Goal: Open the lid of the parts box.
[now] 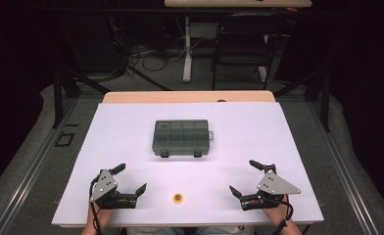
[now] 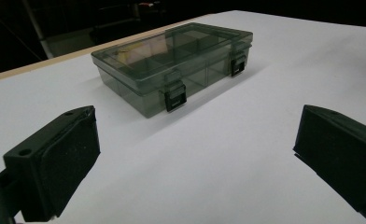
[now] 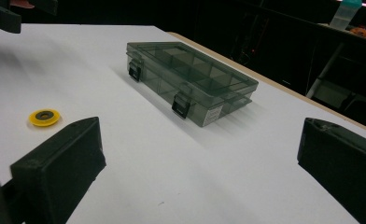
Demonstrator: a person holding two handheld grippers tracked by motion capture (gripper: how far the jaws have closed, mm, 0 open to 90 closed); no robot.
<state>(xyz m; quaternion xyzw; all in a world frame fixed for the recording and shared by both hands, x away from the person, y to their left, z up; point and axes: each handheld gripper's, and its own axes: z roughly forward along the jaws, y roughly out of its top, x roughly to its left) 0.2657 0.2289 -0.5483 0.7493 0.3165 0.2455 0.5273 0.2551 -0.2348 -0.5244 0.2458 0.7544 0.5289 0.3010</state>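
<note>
White sheeting covers the table in front of me, with a strip of pale wood showing along its far edge and a dark room beyond, where I can make out a black chair, the leg of another desk and loose cables on the grey floor.

Near the middle of the sheet lies a smoky grey translucent plastic compartment box, flat and with its lid down. Its two black latches face my side, and through the lid I see the dividers inside. What the compartments hold I cannot tell.

Closer to me, between my two tools and near the front edge, sits a small yellow disc with a dark centre, lying flat on the sheet and well apart from the box.

My left gripper rests at the front left of the table, its jaws spread wide with nothing between them; in the left gripper view they frame the box from either side, well short of it. My right gripper sits at the front right, its jaws likewise spread wide and bare. In the right gripper view the yellow disc lies off to the left, just beyond the left jaw, and the box sits farther ahead.
</note>
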